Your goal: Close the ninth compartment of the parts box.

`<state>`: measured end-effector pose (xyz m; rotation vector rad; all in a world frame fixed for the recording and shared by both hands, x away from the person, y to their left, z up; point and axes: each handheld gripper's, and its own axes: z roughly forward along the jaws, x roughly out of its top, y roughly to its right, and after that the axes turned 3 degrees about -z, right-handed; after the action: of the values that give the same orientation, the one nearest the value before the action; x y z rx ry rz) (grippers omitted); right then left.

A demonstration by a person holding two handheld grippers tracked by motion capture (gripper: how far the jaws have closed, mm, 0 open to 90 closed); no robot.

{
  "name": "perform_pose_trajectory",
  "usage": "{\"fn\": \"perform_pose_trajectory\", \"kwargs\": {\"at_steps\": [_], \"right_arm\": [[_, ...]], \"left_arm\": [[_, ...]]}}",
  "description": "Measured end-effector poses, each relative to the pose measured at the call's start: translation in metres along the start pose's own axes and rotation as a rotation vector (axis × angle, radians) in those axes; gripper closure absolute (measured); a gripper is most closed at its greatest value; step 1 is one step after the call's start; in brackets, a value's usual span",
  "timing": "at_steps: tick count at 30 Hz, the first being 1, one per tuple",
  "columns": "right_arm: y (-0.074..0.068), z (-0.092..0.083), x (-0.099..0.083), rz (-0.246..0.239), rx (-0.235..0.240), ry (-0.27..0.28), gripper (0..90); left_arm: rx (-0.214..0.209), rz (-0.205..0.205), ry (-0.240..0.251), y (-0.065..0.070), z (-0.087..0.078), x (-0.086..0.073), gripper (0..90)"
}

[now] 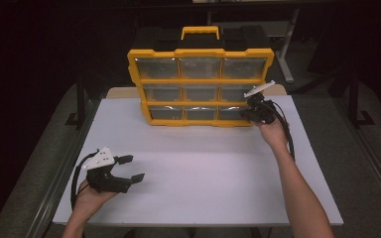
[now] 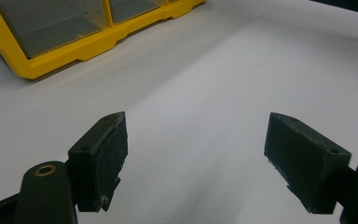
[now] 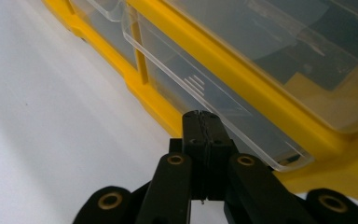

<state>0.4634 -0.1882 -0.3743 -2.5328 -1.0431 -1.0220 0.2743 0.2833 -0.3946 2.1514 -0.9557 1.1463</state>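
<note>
Yellow-framed organizer case [image 1: 200,84] with clear drawer fronts stands upright on the white table [image 1: 198,173], its black-and-yellow carry handle [image 1: 200,32] uppermost. It lies directly ahead of the right gripper [image 1: 245,115], which meets it at the lower right corner of its front. Seen from the right gripper view, the two black jaws are pressed flat together with nothing between them, and their joined tip [image 3: 200,116] sits at the lower edge of a clear drawer [image 3: 223,98] in the bottom row, against or just under the drawer's transparent lip; actual contact cannot be told for certain. The yellow rail of the case runs diagonally just beyond the tip.

Left gripper [image 1: 131,168] rests low over bare table, well apart from the case, which lies ahead of it and off to one side. Its jaws stand wide, and the two black pads [image 2: 100,158] face each other across empty white surface. From the left gripper view, a yellow corner of the case [image 2: 32,70] appears far forward of the jaws at the upper left. A cable [image 1: 77,173] loops behind this gripper toward the person's left hand [image 1: 92,198].
</note>
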Motion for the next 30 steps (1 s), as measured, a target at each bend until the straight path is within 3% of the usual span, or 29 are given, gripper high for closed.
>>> {"fn": "perform_pose_trajectory", "kwargs": {"at_steps": [7, 19, 30], "right_arm": [[0.0, -0.004, -0.005, 0.062, 0.067, 0.033, 81.0], [-0.01, -0.012, -0.016, 0.117, 0.191, 0.077, 64.0], [-0.02, -0.02, -0.031, 0.109, 0.225, 0.113, 55.6]], "left_arm": [[0.0, -0.008, -0.005, 0.0, 0.001, 0.0, 21.2], [0.002, -0.004, -0.019, -0.001, 0.001, -0.002, 20.6], [0.002, -0.008, -0.028, -0.003, 0.003, -0.005, 20.2]]}}
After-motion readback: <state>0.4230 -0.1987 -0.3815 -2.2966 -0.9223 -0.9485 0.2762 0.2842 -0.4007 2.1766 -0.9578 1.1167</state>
